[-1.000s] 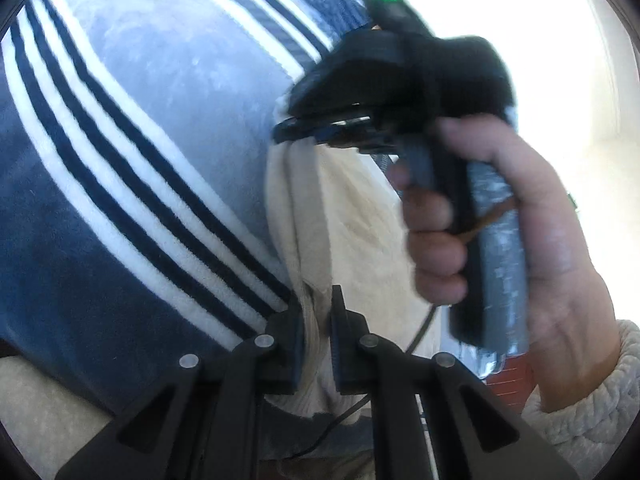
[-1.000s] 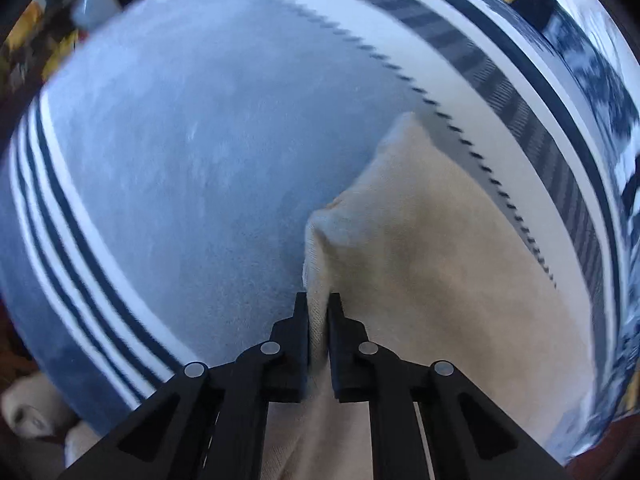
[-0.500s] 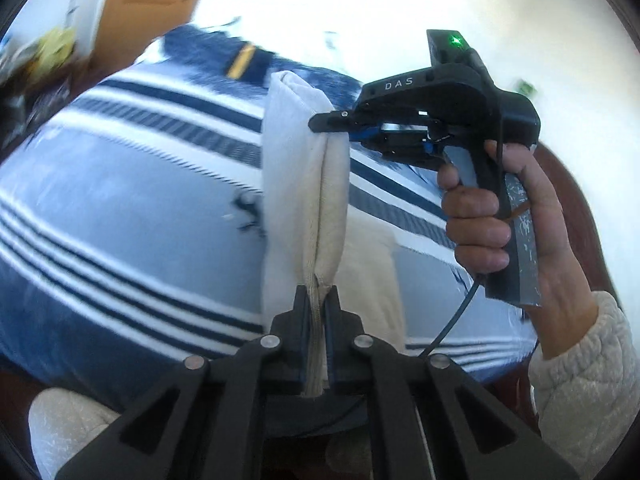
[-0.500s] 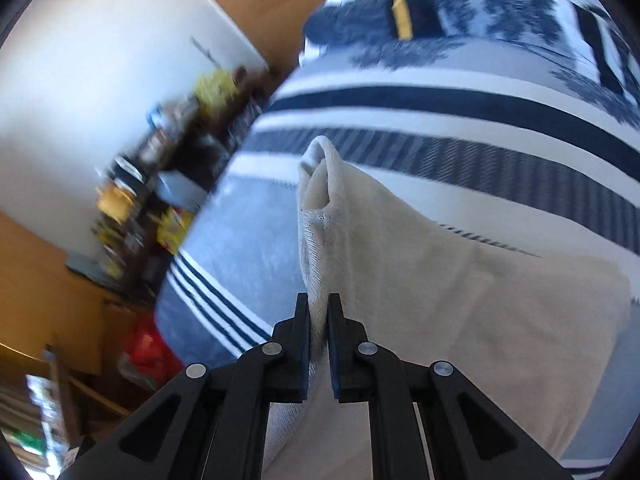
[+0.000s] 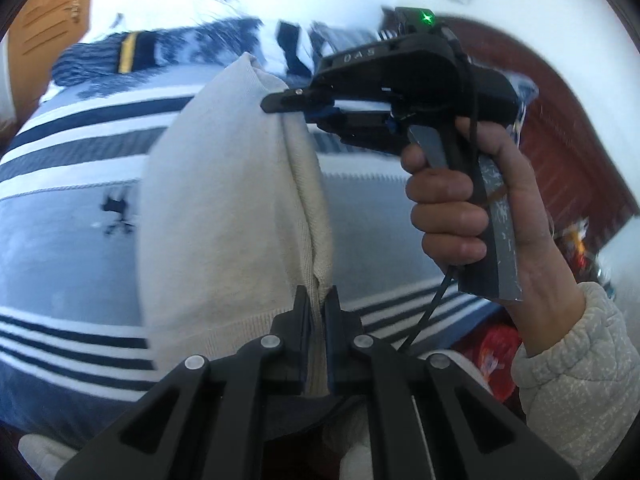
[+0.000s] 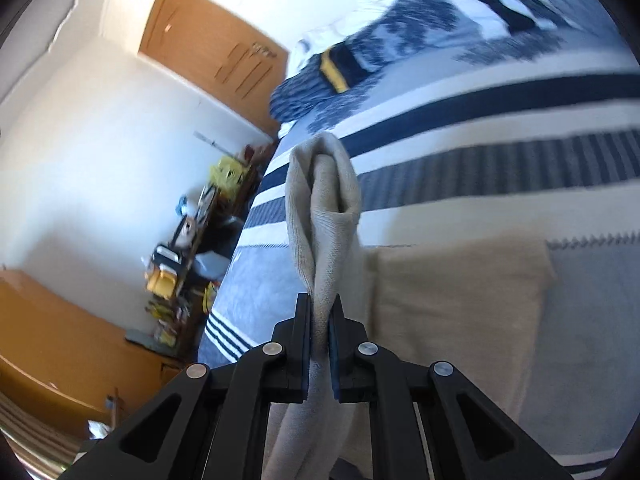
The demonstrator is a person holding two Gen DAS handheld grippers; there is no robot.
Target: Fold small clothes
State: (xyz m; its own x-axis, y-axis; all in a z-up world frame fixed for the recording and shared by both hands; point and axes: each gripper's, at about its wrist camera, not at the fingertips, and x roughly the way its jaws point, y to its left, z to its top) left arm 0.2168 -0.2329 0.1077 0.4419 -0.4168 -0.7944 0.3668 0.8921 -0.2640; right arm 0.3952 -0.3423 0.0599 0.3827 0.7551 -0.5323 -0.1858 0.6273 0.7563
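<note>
A cream knitted garment [image 5: 224,208] hangs stretched above a blue and white striped bedspread [image 5: 60,248]. My left gripper [image 5: 317,308] is shut on its near edge. In the left wrist view my right gripper [image 5: 280,106] pinches the garment's far edge, held by a hand [image 5: 460,216] in a fleecy sleeve. In the right wrist view the right gripper [image 6: 320,314] is shut on a bunched fold of the garment [image 6: 320,208]; more of the cream cloth [image 6: 456,308] spreads over the bedspread [image 6: 500,152] to the right.
A dark blue cloth with a yellow band [image 6: 340,68] lies at the bed's far end. A wooden door [image 6: 216,52] and a cluttered shelf [image 6: 188,248] stand left of the bed. A dark red headboard [image 5: 560,140] rises at the right.
Both grippers have lifted the garment off the bedspread and swung it across the bed, rolling as they went. More of the room and the bed's far end have come into view.
</note>
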